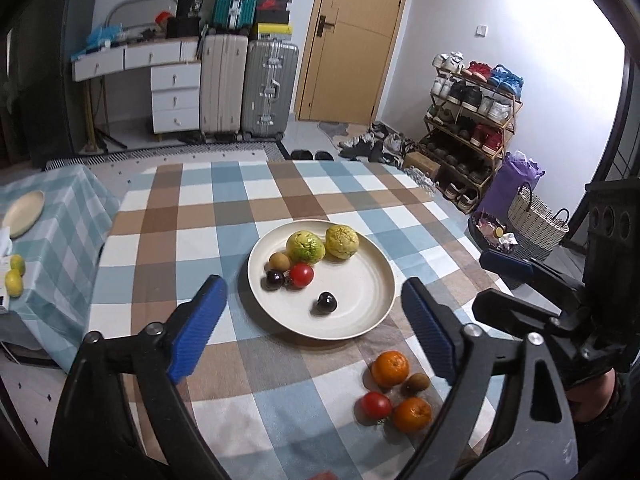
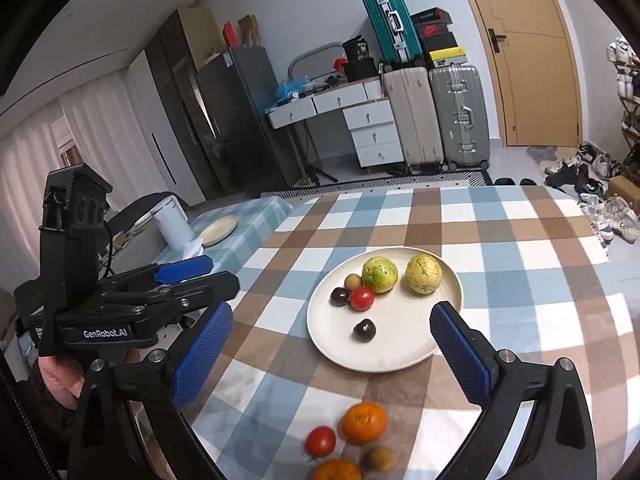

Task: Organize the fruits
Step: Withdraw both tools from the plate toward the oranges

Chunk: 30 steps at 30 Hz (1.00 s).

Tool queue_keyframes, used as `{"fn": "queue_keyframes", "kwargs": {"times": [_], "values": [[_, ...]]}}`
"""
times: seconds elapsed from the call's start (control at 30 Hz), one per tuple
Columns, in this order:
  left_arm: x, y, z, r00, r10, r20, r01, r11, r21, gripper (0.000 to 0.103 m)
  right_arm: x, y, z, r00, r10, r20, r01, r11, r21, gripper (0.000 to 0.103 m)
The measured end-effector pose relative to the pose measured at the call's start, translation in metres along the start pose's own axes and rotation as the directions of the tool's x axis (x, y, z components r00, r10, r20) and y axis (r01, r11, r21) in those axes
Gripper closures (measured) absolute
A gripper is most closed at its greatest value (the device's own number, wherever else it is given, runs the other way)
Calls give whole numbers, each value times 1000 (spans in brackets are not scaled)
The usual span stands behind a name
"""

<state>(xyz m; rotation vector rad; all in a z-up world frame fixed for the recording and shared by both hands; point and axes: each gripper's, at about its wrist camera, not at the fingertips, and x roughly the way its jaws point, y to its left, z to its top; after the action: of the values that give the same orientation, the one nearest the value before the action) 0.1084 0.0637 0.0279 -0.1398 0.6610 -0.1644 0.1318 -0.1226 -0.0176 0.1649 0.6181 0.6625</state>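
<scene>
Surface: counter (image 1: pixel 248 412) under a checked cloth in blue, brown and white; it carries everything named below.
Plate: cream plate (image 1: pixel 360 316), round and shallow, near the middle of the counter — evidently the collecting place for the fruit.
Fruit on the plate: two rough yellow-green fruits (image 1: pixel 305 247) at the far side, touching; just near of them a small brown fruit (image 1: pixel 279 261), a red tomato (image 1: pixel 301 275) and a dark plum (image 1: pixel 275 279) bunched together; a second dark plum (image 1: pixel 327 302) lies alone toward the middle.
Fruit not yet sorted: a cluster on the cloth, near and right of the plate — two oranges (image 1: pixel 390 368), one red tomato (image 1: pixel 376 405) and one brown kiwi (image 1: pixel 416 383), close together, some touching.
Left tool (image 1: pixel 312 328): jaws spread wide, nothing between the blue pads; it hangs above the near rim of the plate.
Right tool (image 2: pixel 332 352): jaws likewise wide apart and empty, above the near rim, with the loose cluster below it.
Judgement: both tools look freed and poised for another pick; four fruits remain off the plate, so the task seems a little past halfway.
Side table: to the left, with a second plate (image 1: pixel 24 213) and two lemons (image 1: pixel 15 276), well apart from the work.
</scene>
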Motion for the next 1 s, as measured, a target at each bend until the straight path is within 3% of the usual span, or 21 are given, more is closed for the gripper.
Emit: {"fn": "queue_keyframes", "kwargs": {"times": [0.2,0.4,0.53,0.63,0.73,1.0], "values": [[-37,-20,-27,996,34,86,-35,999,8,2,-34,3,-17,999,-12,39,11,1000,18,2],[-54,-31,-61,996,50,70,-49,999,-11,1,-64,13,-37,996,-40,77,41,999,-8,1],[-56,-41,-84,992,109,70,-111,993,28,1,-79,19,-55,994,-44,100,47,999,-26,0],[-58,-48,-99,990,111,82,-114,993,35,1,-83,20,-69,994,-45,101,49,998,-29,0],[-48,-47,-108,990,118,74,-120,992,23,1,-79,16,-86,996,-51,77,52,999,-14,0],[-3,-37,-141,994,101,-35,-102,995,-10,1,-55,0,-127,998,-55,-35,57,998,35,0]]}}
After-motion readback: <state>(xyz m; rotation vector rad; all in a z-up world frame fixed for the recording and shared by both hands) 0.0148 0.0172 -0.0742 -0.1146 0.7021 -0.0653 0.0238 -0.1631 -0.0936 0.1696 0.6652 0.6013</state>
